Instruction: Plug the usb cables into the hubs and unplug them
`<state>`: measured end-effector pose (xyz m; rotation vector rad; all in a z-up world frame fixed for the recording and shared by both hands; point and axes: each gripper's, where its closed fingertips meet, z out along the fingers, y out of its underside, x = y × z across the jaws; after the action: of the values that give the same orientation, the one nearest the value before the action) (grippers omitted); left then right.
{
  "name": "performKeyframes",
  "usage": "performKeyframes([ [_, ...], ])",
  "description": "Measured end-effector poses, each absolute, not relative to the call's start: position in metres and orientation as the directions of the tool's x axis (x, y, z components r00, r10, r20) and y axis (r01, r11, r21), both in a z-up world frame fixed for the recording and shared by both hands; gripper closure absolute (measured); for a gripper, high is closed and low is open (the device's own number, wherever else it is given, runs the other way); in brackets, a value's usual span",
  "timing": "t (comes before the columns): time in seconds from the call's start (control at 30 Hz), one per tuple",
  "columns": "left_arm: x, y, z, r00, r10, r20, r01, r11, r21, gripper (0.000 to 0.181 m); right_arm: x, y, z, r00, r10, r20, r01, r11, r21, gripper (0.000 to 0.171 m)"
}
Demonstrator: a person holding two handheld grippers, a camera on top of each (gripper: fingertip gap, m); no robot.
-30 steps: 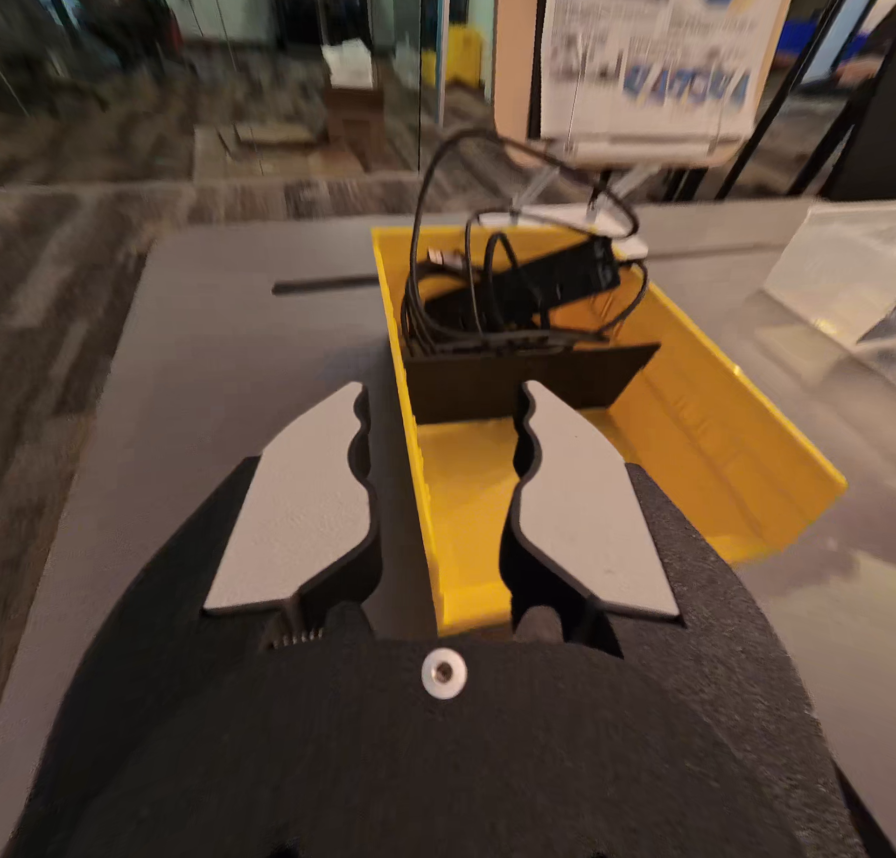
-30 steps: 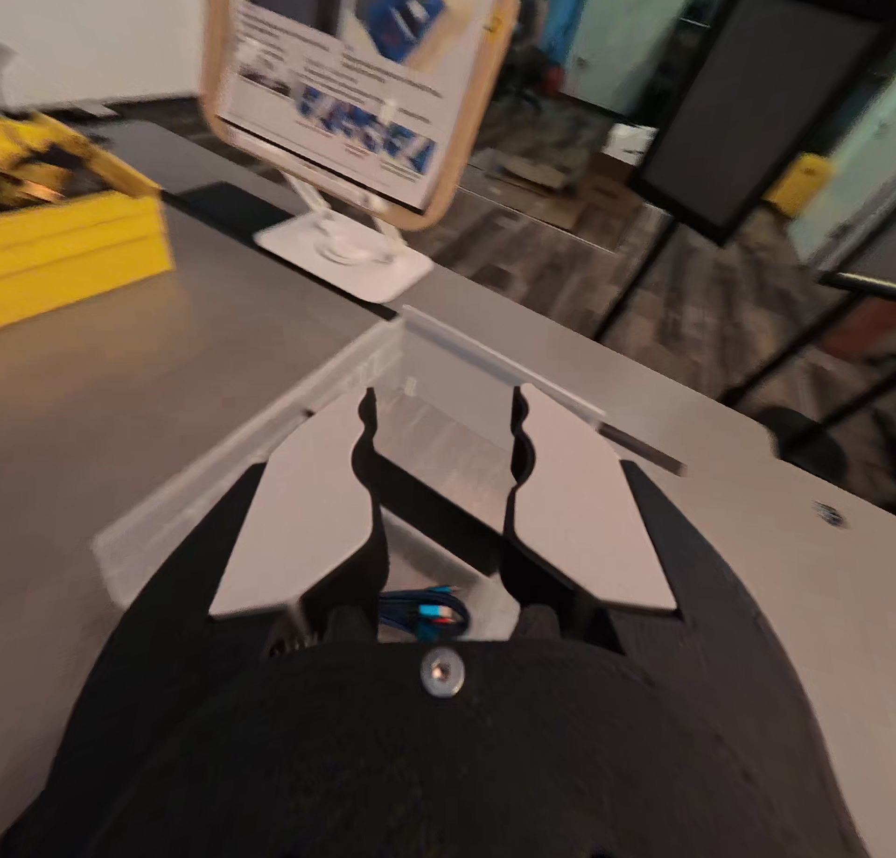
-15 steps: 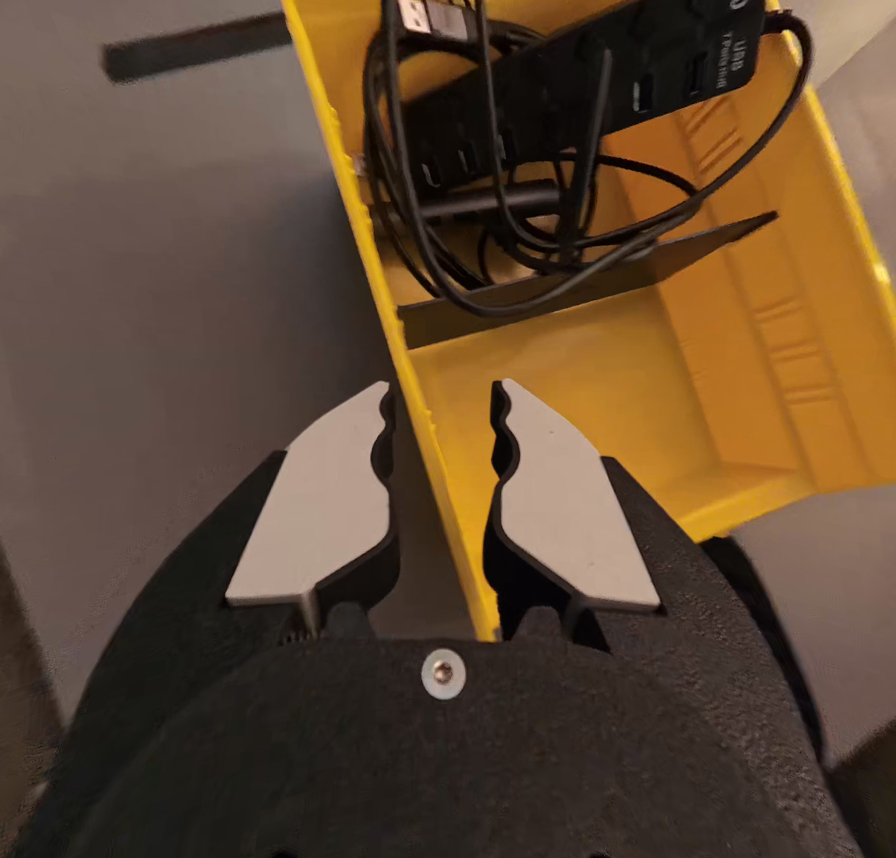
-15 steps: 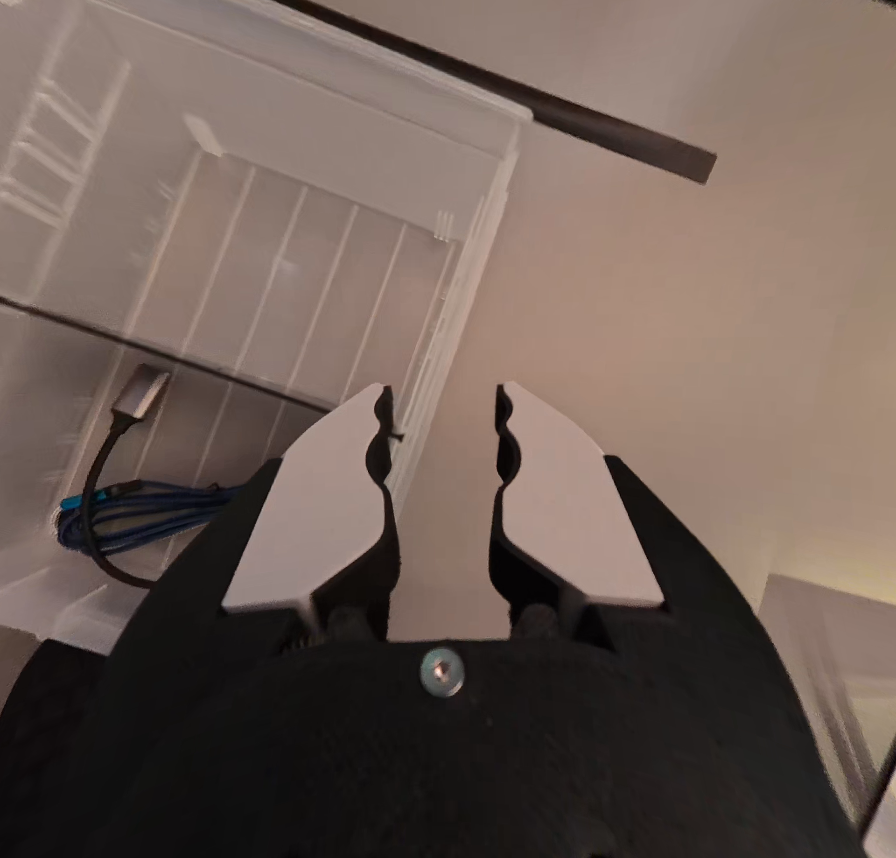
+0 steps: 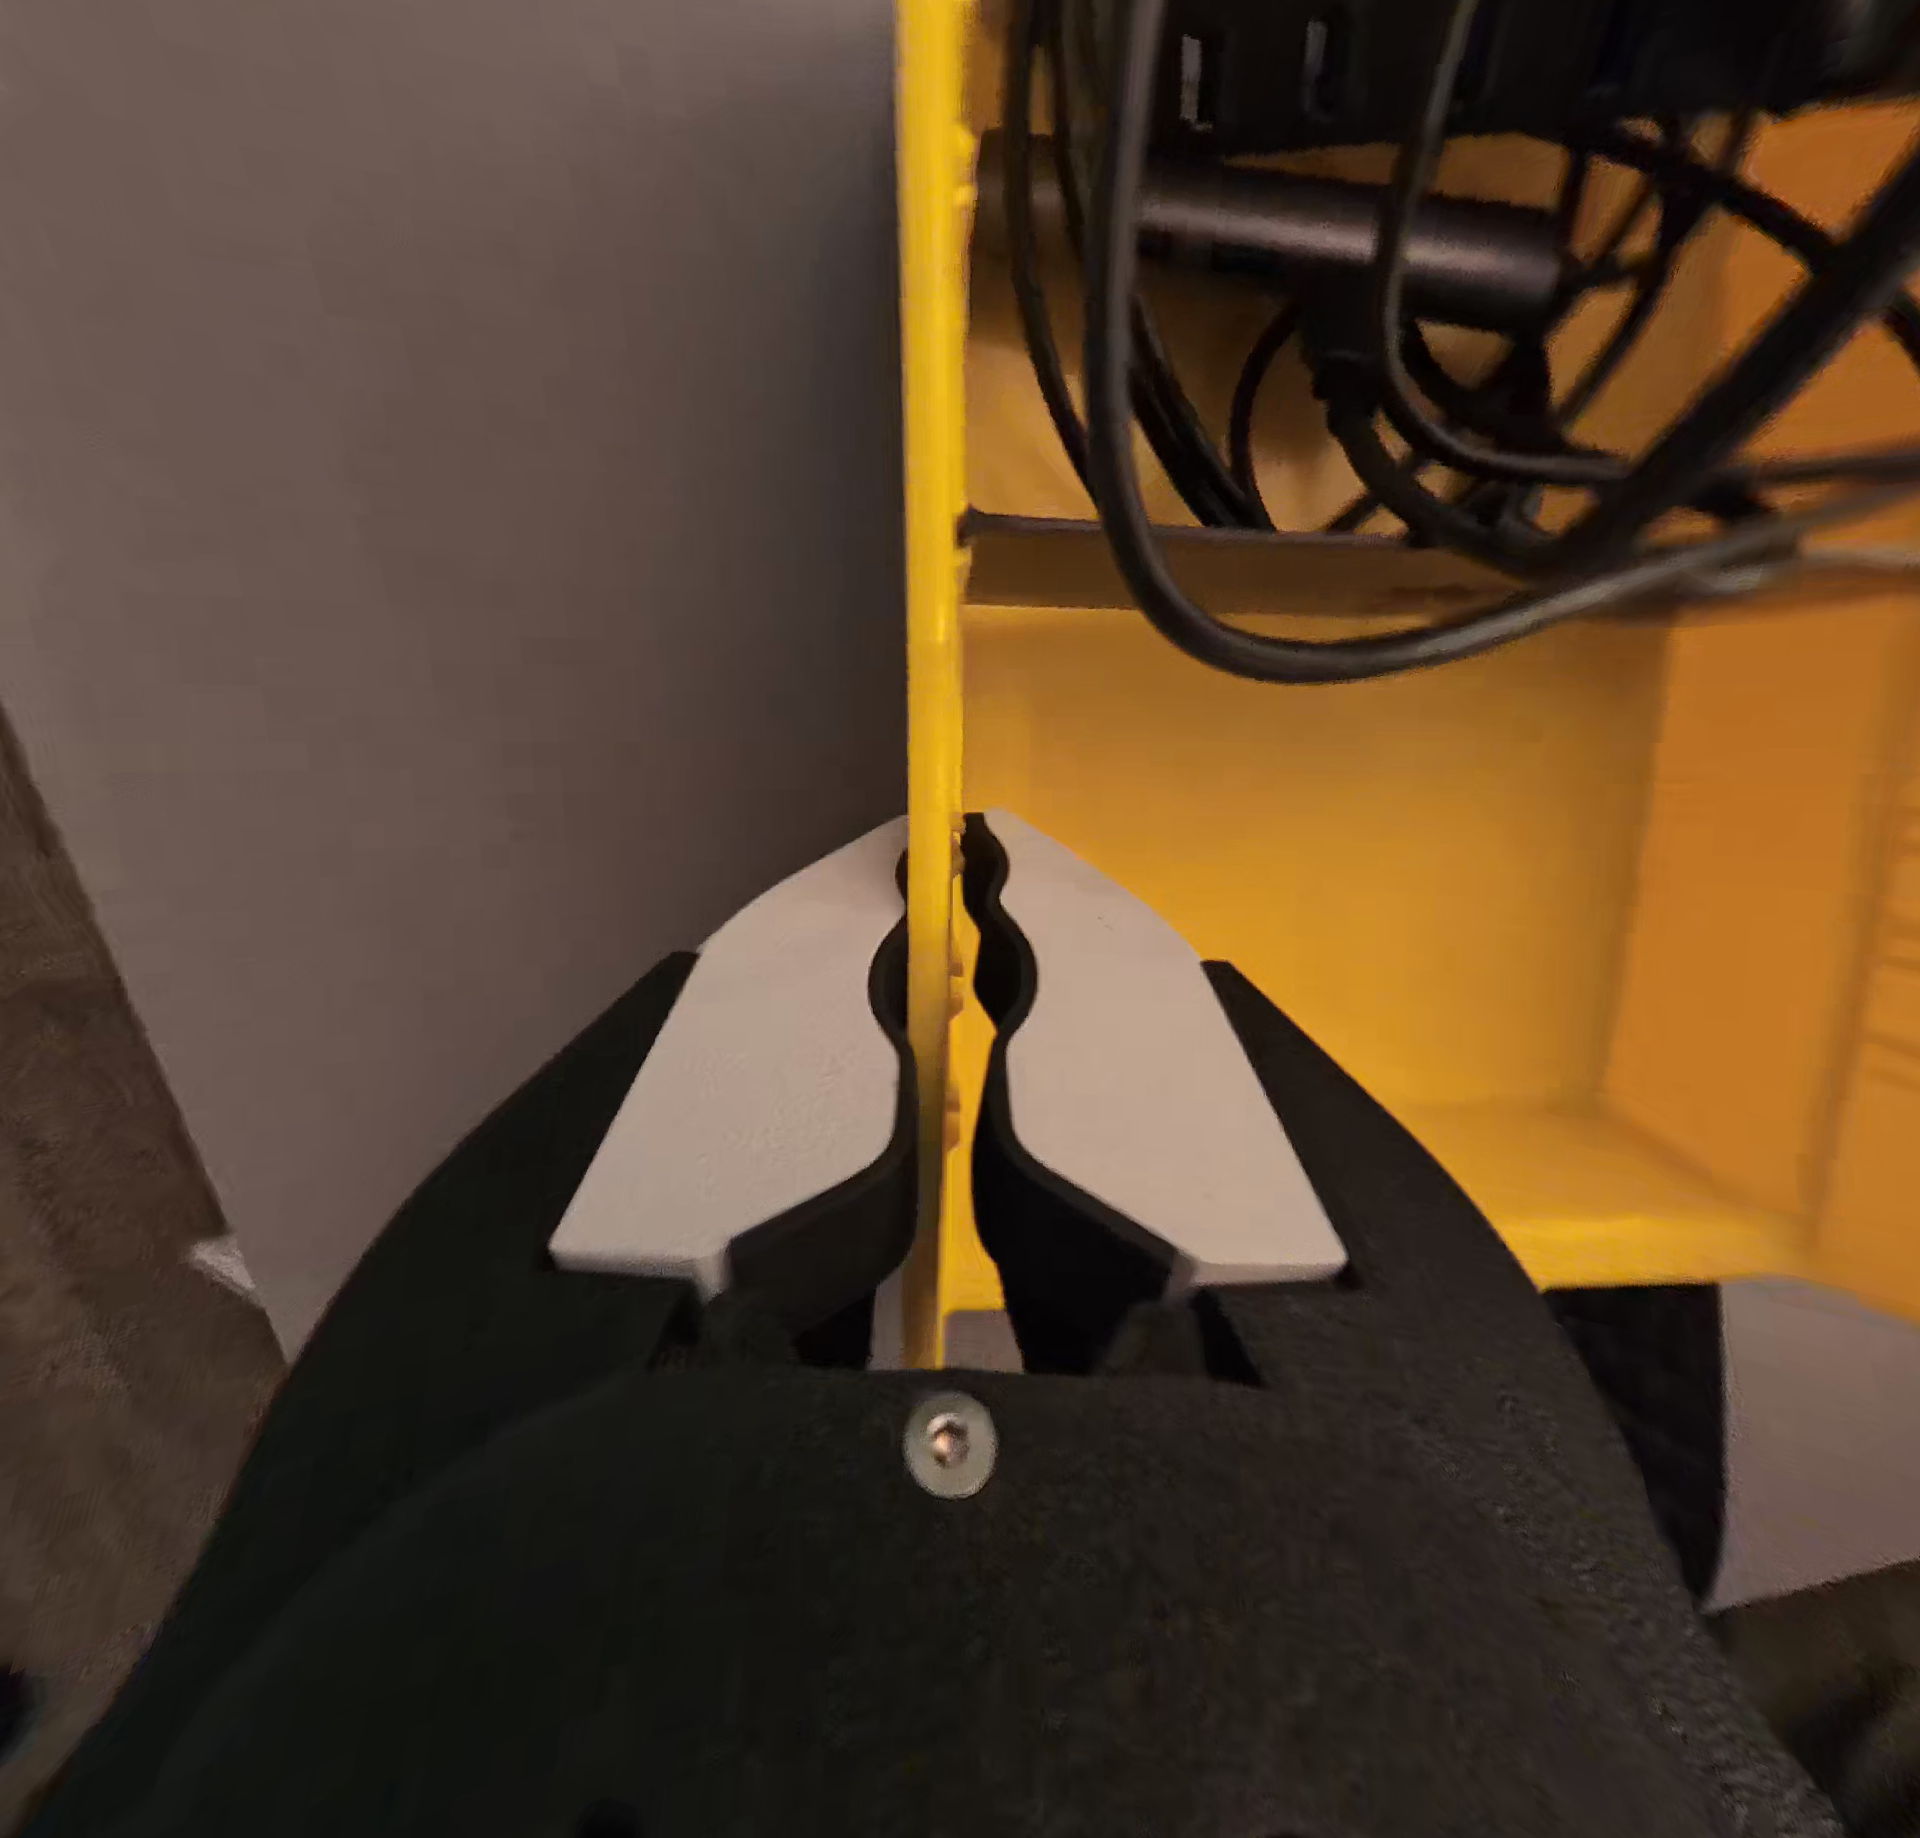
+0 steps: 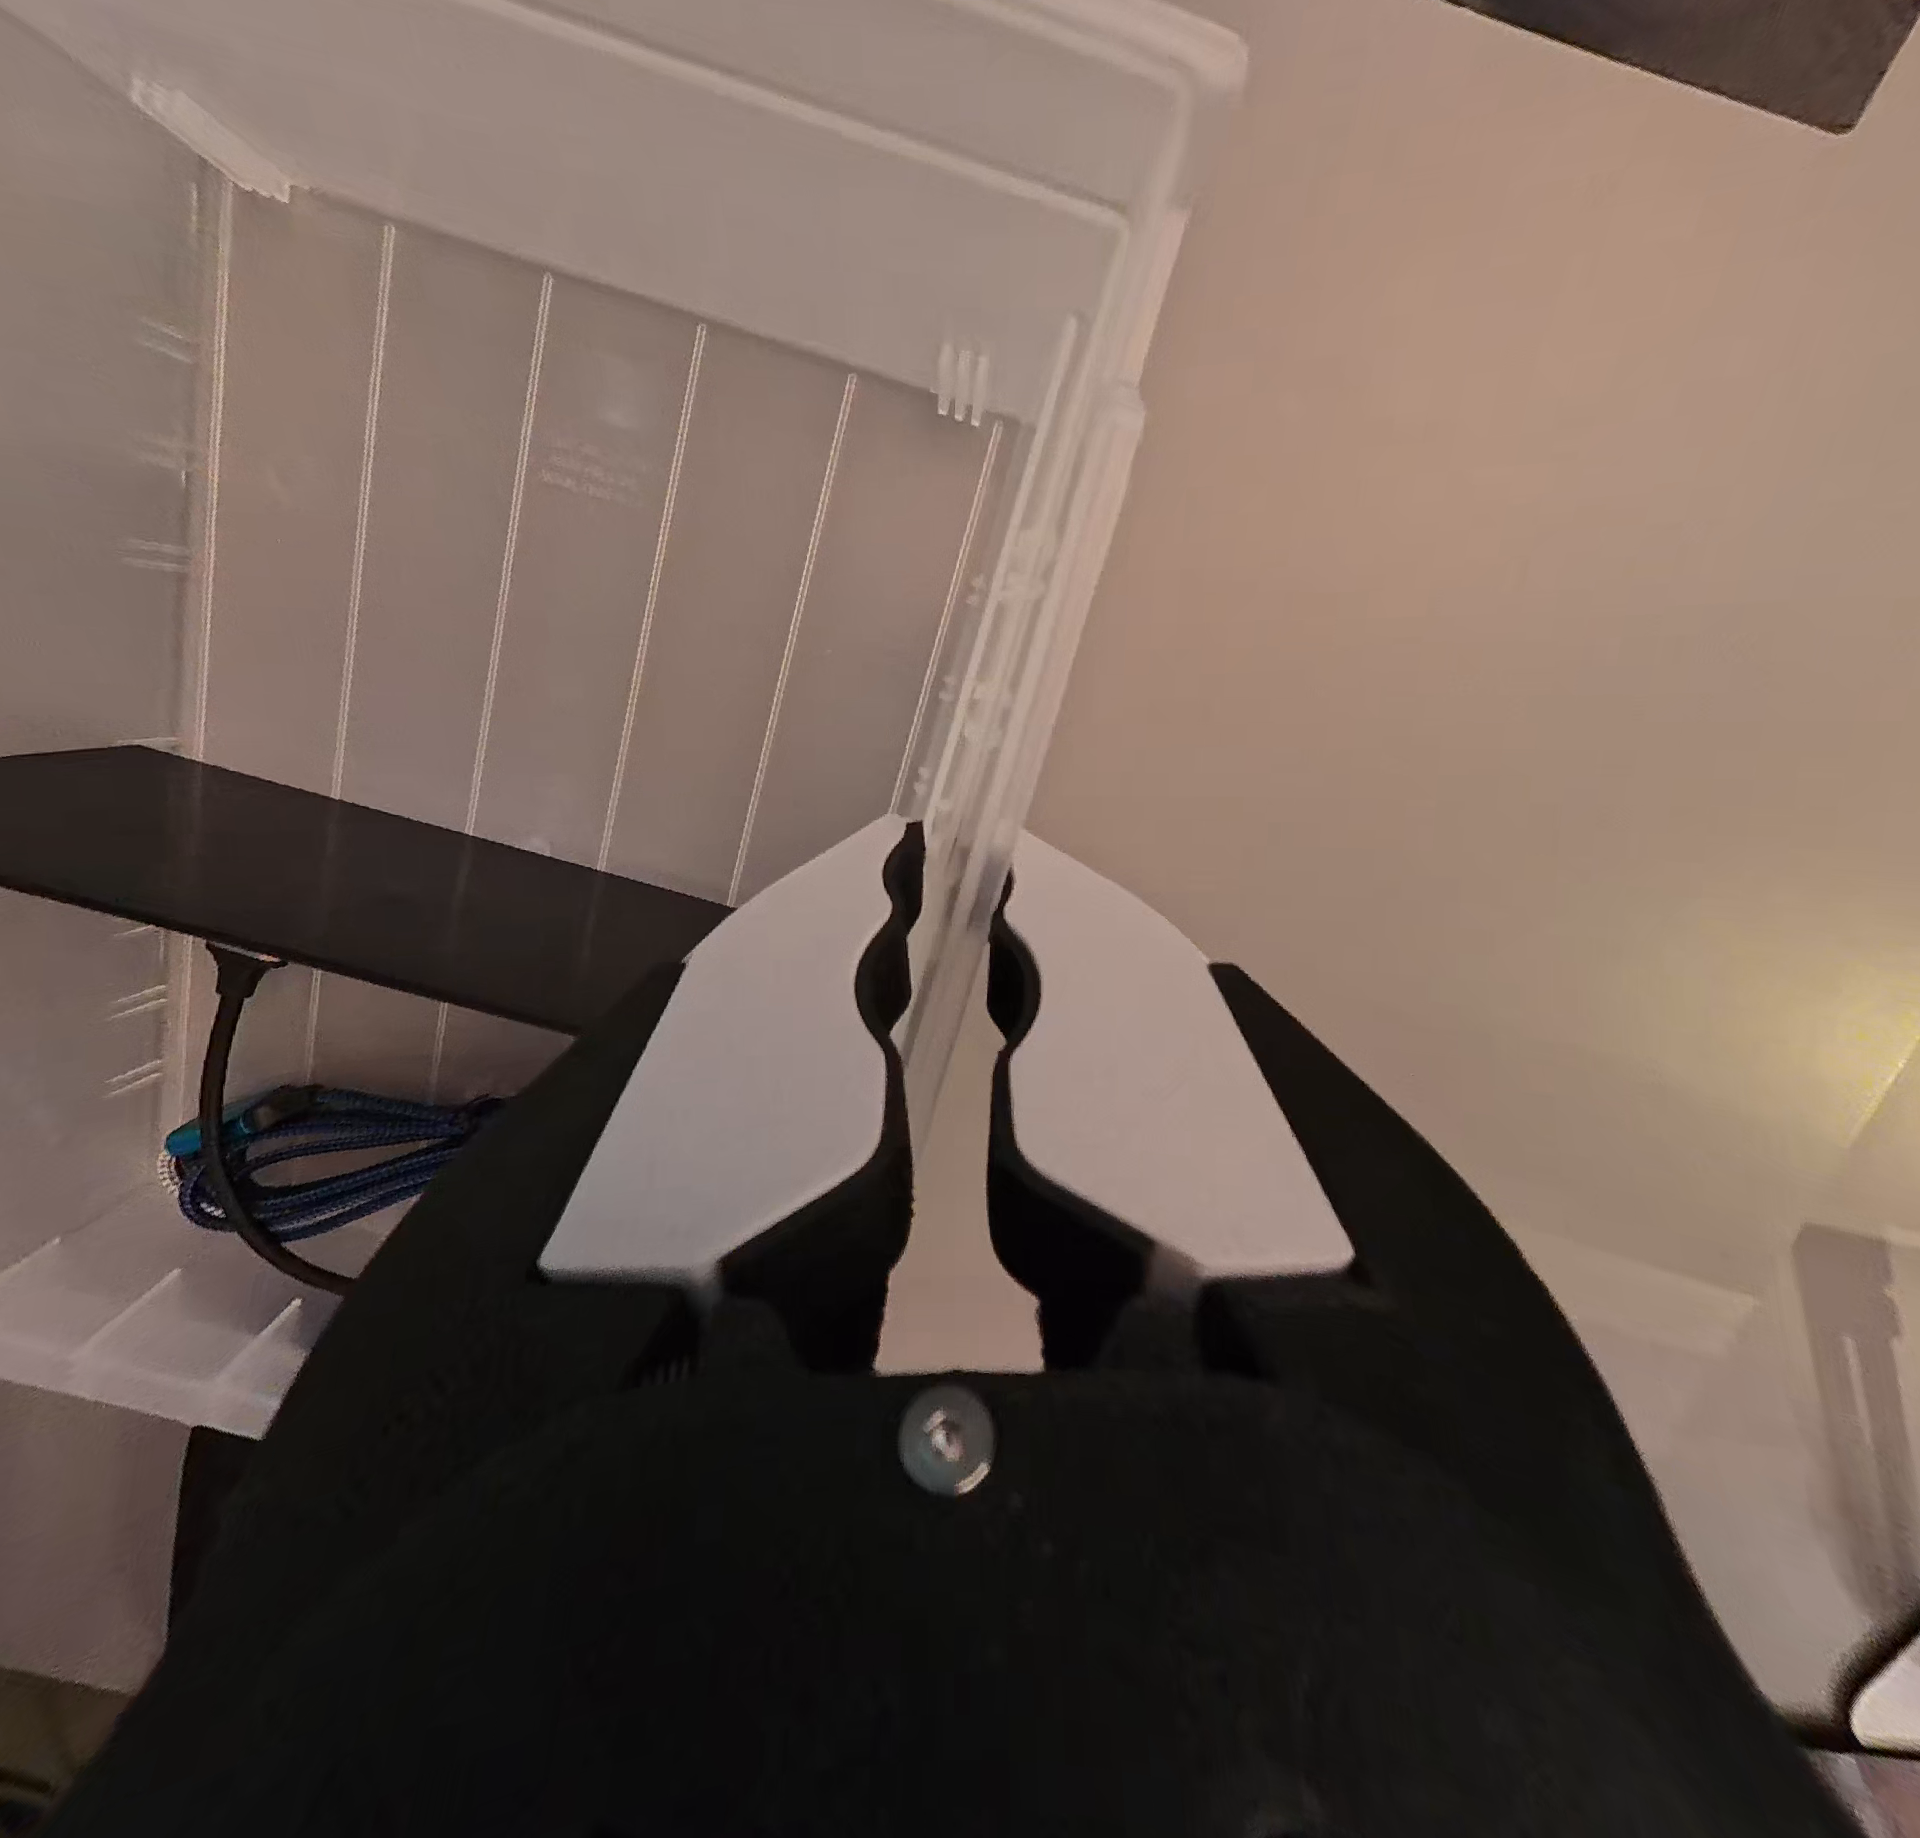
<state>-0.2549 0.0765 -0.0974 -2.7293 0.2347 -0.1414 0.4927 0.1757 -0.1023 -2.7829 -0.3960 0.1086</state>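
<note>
Both grippers have dropped onto bin walls: left gripper (image 5: 940, 853) pinches yellow plastic bin (image 5: 932, 438) wall, right gripper (image 6: 951, 853) pinches clear plastic bin (image 6: 1049, 593) wall, probably for repositioning.

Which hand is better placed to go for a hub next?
Left, probably: the left tool pinches the yellow bin, where the black hubs lie; the right tool pinches the clear bin.

Dim, warm indoor light; soft motion blur throughout; wide-angle bending at edges; yellowish glow at right.
</note>
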Motion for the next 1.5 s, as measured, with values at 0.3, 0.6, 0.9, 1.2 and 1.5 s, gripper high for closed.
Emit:
performKeyframes([
  [0.3,-0.295,0.050,-0.096,0.972,0.154,0.176,0.212,-0.899,-0.384,0.175,0.491,0.164,-0.108,0.947,0.314,-0.074,0.275,-0.905,-0.324,0.161],
  [0.6,-0.266,0.046,-0.097,0.984,0.135,0.120,0.168,-0.927,-0.336,0.176,0.493,0.163,-0.108,0.959,0.276,-0.067,0.243,-0.920,-0.307,0.165],
  [0.9,-0.250,0.082,-0.098,0.995,-0.092,0.029,-0.066,-0.868,-0.493,0.176,0.508,0.162,-0.108,0.987,0.101,-0.125,0.052,-0.938,-0.342,0.167],
  [1.2,-0.241,0.086,-0.098,0.985,-0.161,0.058,-0.108,-0.848,-0.518,0.176,0.508,0.164,-0.108,0.988,0.122,-0.099,0.083,-0.940,-0.330,0.167],
  [1.5,-0.240,0.084,-0.099,0.981,-0.186,0.050,-0.134,-0.845,-0.518,0.176,0.519,0.162,-0.109,0.996,0.002,-0.091,-0.027,-0.949,-0.316,0.167],
])
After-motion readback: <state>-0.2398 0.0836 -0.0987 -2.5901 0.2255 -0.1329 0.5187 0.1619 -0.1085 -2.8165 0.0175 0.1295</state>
